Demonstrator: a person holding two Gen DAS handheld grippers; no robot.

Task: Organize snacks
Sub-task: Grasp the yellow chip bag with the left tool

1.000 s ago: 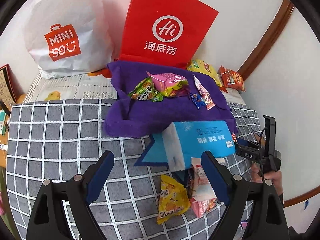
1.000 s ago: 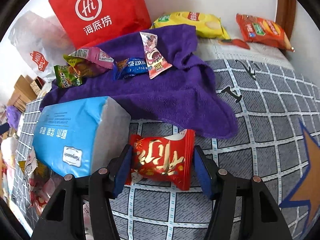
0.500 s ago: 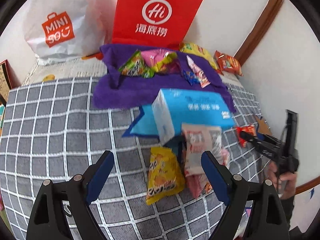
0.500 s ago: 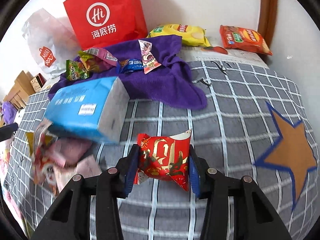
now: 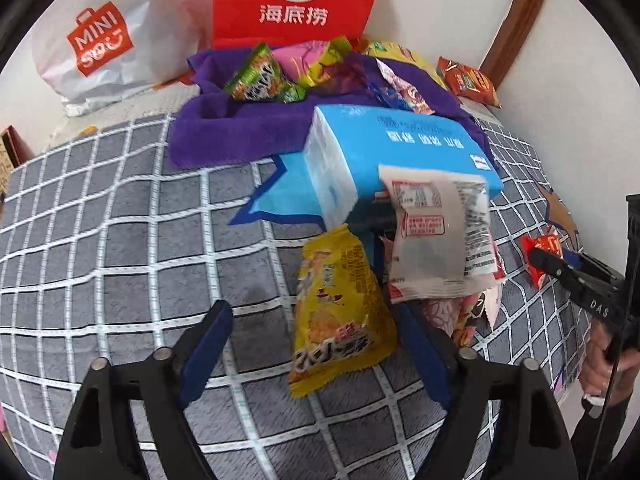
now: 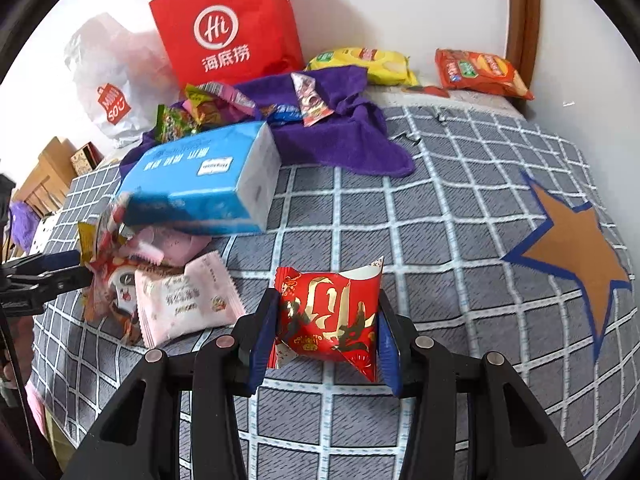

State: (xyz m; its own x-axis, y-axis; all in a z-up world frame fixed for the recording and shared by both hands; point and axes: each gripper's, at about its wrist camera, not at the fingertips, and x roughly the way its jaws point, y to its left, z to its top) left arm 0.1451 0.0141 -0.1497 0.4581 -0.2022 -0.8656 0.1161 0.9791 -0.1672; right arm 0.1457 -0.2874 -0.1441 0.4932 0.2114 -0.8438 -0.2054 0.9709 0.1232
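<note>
My right gripper [image 6: 326, 332] is shut on a red and gold snack packet [image 6: 330, 312] and holds it above the grey checked cloth [image 6: 460, 240]. It also shows in the left wrist view [image 5: 544, 252]. My left gripper [image 5: 316, 340] is open and empty, with a yellow snack packet [image 5: 340, 312] between its fingers. A white and red packet [image 5: 436, 240] and pink packets [image 6: 184, 300] lie in a pile beside a blue tissue pack [image 5: 396, 156]. Several snacks lie on a purple towel [image 5: 224, 132].
A red Hi paper bag [image 5: 296, 0] and a white Miniso bag [image 5: 100, 40] stand at the back wall. A yellow chip bag [image 6: 364, 60] and an orange chip bag [image 6: 480, 72] lie at the back right. A brown star [image 6: 572, 256] marks the cloth.
My right gripper closed on the red packet, lifted it and drew back from the tissue pack. My left gripper moved forward and down over the yellow packet.
</note>
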